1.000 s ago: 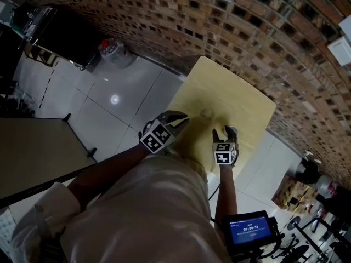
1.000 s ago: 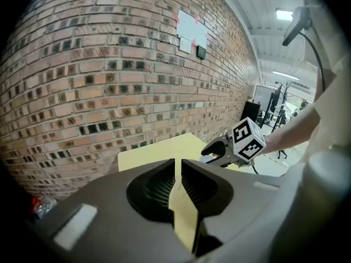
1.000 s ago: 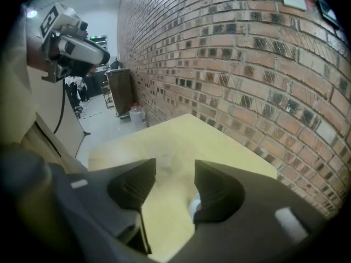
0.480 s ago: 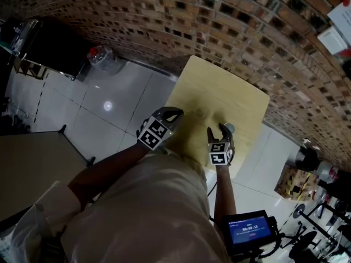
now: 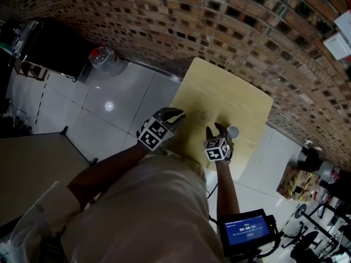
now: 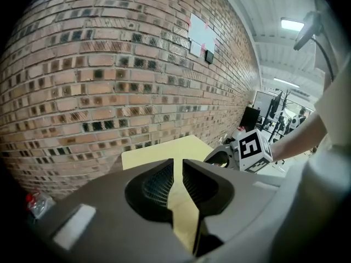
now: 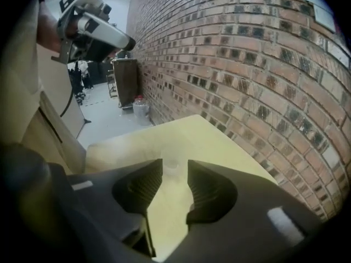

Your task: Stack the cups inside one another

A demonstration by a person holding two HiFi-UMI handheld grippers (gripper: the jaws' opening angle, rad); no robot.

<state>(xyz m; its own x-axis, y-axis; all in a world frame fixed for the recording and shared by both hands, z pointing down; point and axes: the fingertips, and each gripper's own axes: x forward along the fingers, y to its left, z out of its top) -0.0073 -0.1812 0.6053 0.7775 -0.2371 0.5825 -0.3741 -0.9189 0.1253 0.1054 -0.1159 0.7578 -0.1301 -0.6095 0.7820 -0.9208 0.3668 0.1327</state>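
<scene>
On a pale-yellow wooden counter (image 7: pixel 189 133) by a red-brick wall (image 7: pixel 247 64), a small clear plastic cup (image 7: pixel 171 167) stands at twelve o'clock beyond the right claw (image 7: pixel 175 162), jaws just narrowed, empty.

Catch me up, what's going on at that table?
A person works two handheld claws over a small wooden table beside a brick wall. The right claw has just been closing its jaws. A clear cup stands in line with the gap at its tips, and the pads are not on it yet. The left claw hangs nearby, jaws a slit apart and empty.
</scene>
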